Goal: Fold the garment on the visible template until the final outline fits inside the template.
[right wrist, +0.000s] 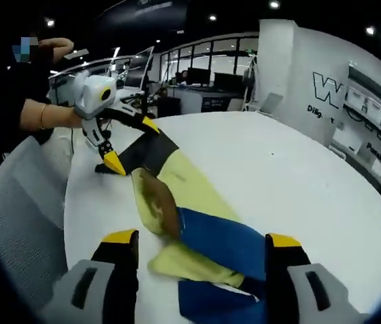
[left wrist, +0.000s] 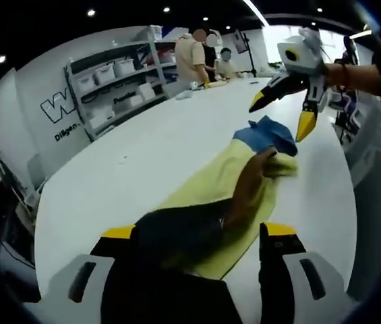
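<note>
A long garment lies stretched on the white table (left wrist: 143, 155), with a yellow middle (left wrist: 207, 179), a brown patch (left wrist: 251, 182), a blue end (left wrist: 268, 135) and a black end (left wrist: 177, 233). My left gripper (left wrist: 198, 233) is open, its yellow-tipped jaws wide on either side of the black end. The right gripper (left wrist: 281, 116) hangs open just above the blue end, held by a hand. In the right gripper view, the blue end (right wrist: 220, 246) lies bunched between the open jaws of my right gripper (right wrist: 201, 238). Far off, the left gripper (right wrist: 131, 143) straddles the black end (right wrist: 146, 154).
Shelves with white bins (left wrist: 119, 84) line the wall past the table's left side. People (left wrist: 200, 57) stand at the far end of the table. A grey chair (right wrist: 25, 216) sits by the table edge, and desks with monitors (right wrist: 200, 81) stand beyond.
</note>
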